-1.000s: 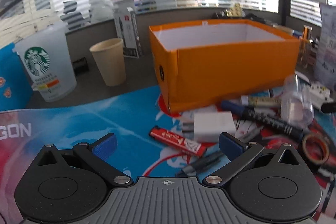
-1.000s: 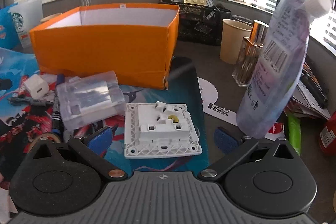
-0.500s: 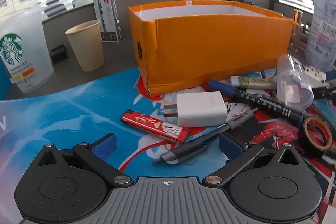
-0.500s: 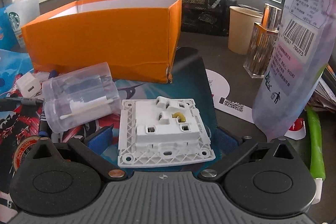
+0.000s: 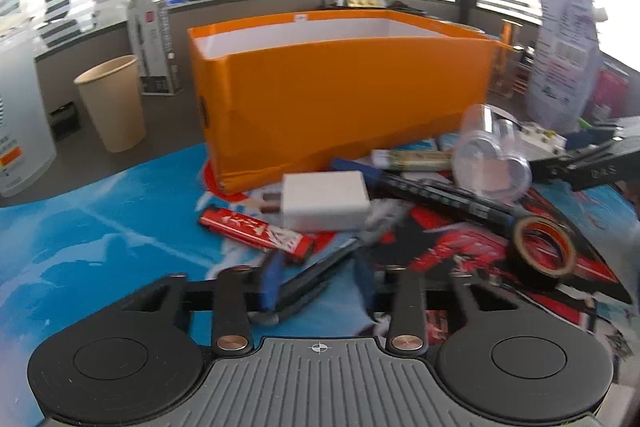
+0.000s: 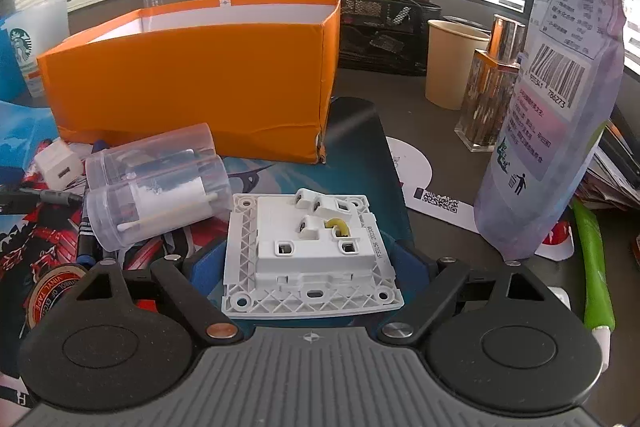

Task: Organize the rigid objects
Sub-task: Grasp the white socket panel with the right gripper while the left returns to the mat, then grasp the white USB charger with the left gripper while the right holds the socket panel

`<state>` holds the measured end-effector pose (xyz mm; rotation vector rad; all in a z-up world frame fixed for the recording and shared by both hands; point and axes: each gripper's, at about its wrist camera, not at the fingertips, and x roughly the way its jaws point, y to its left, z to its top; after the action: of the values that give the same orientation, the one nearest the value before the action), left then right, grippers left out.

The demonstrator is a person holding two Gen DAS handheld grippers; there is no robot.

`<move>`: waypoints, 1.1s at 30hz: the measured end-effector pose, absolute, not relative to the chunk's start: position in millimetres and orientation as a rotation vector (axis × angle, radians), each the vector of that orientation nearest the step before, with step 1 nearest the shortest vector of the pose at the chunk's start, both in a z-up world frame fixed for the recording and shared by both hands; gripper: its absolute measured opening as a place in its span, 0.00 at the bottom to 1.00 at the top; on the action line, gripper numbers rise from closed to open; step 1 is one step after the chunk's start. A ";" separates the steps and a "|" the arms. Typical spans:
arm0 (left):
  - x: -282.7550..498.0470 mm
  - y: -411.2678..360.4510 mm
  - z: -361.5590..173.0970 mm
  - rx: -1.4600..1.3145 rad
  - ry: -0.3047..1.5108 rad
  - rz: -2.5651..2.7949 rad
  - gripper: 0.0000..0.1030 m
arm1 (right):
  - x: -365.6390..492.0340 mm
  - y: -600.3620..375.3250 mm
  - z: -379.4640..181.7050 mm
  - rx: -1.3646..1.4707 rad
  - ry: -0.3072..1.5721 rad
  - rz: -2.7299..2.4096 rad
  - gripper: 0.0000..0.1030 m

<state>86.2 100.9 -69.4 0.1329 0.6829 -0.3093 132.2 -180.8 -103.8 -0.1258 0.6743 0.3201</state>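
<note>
The white socket plate (image 6: 310, 253) lies face down on the printed mat (image 6: 360, 131), pinched at its sides by the jaws of the right gripper (image 6: 310, 267). The left gripper (image 5: 318, 279) has its jaws drawn close around a dark pen (image 5: 308, 279), though contact is blurred. Beyond them the orange box (image 5: 340, 99) stands open in the middle of the grey bench (image 6: 440, 115). A white charger (image 5: 326, 201) and red lighter (image 5: 256, 229) lie before it. Striped office glazing rings the room.
</note>
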 end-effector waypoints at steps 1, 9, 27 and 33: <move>84.4 98.7 -69.1 0.139 0.687 -0.316 0.22 | 130.9 -180.7 -104.0 -0.129 0.672 0.316 0.83; 64.3 83.3 -67.3 0.115 0.716 -0.402 0.07 | 112.5 -181.9 -104.6 -0.143 0.643 0.297 0.82; 44.2 83.5 -31.7 0.039 0.644 -0.361 0.07 | 82.5 -194.4 -77.6 -0.119 0.548 0.283 0.82; 45.1 85.0 -14.5 0.050 0.601 -0.350 0.03 | 77.6 -190.0 -63.2 -0.126 0.509 0.294 0.82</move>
<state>45.1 85.0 -14.5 0.0499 0.6008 -0.3498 77.6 -190.0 -63.2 -0.1263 0.5091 0.2941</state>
